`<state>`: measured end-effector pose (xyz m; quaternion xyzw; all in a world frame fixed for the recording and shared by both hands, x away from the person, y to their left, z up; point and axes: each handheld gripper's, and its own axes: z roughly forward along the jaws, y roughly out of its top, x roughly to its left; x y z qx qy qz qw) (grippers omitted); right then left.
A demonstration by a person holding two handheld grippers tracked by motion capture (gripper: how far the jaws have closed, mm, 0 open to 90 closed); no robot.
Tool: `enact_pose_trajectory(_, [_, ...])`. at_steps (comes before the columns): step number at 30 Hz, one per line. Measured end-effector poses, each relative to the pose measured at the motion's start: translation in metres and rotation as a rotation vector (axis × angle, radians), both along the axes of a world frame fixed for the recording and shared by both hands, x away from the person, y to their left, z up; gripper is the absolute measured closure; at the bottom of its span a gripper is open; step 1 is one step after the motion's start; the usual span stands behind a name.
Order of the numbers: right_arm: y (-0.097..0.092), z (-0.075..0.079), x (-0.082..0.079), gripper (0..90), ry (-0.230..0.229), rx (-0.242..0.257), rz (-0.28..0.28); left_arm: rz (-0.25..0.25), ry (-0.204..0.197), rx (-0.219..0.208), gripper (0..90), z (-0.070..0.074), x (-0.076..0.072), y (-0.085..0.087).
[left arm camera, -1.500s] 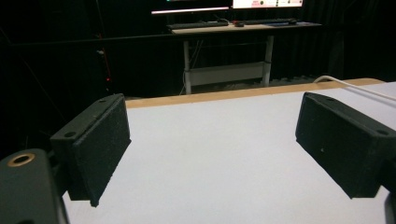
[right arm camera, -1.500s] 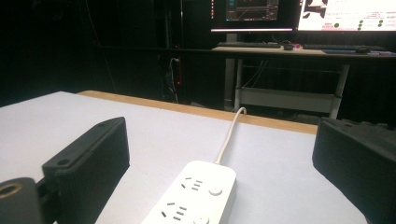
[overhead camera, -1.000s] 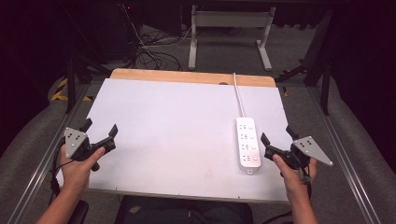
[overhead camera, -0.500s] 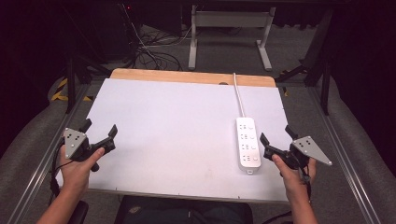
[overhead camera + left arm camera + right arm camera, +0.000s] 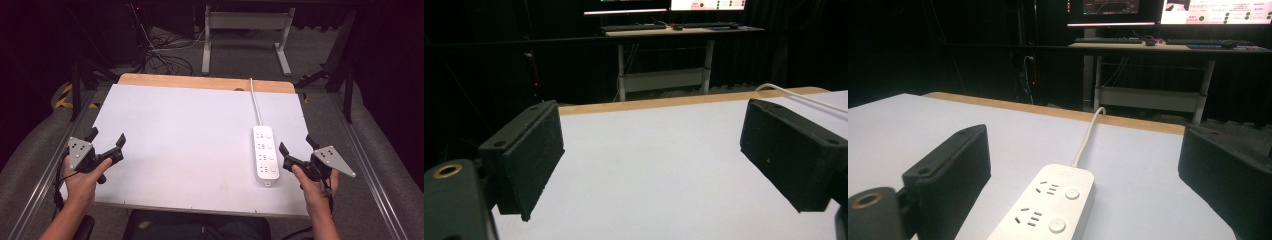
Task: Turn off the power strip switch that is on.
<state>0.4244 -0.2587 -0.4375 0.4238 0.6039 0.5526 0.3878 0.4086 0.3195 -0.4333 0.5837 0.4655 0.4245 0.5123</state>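
A white power strip (image 5: 265, 154) lies lengthwise on the right side of the white table top (image 5: 190, 130), its cable (image 5: 255, 102) running to the far edge. My right gripper (image 5: 296, 148) is open just to the right of the strip's near end, jaws wide apart and empty. In the right gripper view the strip (image 5: 1050, 207) lies between and ahead of the two jaws, its cable (image 5: 1088, 134) leading away. Over the table's left near corner my left gripper (image 5: 106, 137) is open with nothing between its jaws. The left gripper view looks across bare table (image 5: 649, 150).
A wooden strip (image 5: 200, 81) borders the table's far edge. Beyond it stand a desk frame (image 5: 245, 30) and loose floor cables (image 5: 160, 57). Metal rails (image 5: 40, 170) run along both table sides. Monitors and a keyboard desk (image 5: 1158, 45) stand in the dark background.
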Motion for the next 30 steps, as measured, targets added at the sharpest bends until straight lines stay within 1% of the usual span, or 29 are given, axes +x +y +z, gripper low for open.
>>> enact_pose_trajectory(6, [-0.0011, -0.0007, 0.0008, 7.3, 0.003, -0.006, -0.017, -0.001, 0.001, -0.004, 10.9, -0.0002, 0.0008, -0.0005])
enact_pose_trajectory(10, [-0.0013, -0.0006, 0.0010, 7.5, 0.003, -0.001, -0.019, -0.001, 0.000, -0.005, 10.9, -0.0002, 0.0001, 0.0000])
enact_pose_trajectory(18, [0.0003, -0.0001, 0.0003, 7.7, 0.000, -0.004, -0.012, -0.002, 0.000, -0.005, 11.1, 0.0000, -0.0008, 0.0001])
enact_pose_trajectory(30, [-0.0008, -0.0024, 0.0028, 7.7, 0.010, -0.006, -0.011, -0.001, 0.006, -0.005, 11.1, -0.0006, 0.0020, -0.0004])
